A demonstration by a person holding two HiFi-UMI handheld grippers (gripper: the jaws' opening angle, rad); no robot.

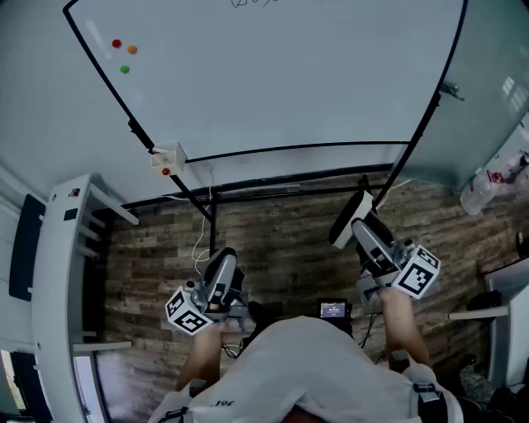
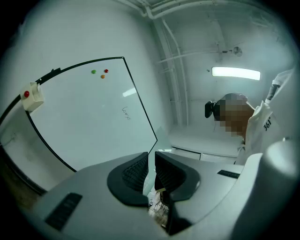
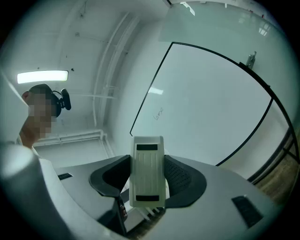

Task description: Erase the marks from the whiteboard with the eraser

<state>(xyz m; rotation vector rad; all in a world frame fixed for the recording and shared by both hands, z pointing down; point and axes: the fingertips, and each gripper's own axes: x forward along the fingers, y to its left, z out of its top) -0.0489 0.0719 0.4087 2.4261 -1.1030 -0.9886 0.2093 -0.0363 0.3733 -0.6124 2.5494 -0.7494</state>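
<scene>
Eraser (image 3: 148, 159) stands clamped upright in the right gripper (image 3: 148, 180), well below the whiteboard (image 1: 273, 83); the marks (image 1: 252, 2) sit at its top edge. The left gripper (image 2: 151, 176) is nearly closed and empty. Pressed at full reach, the eraser could twist loose.
</scene>
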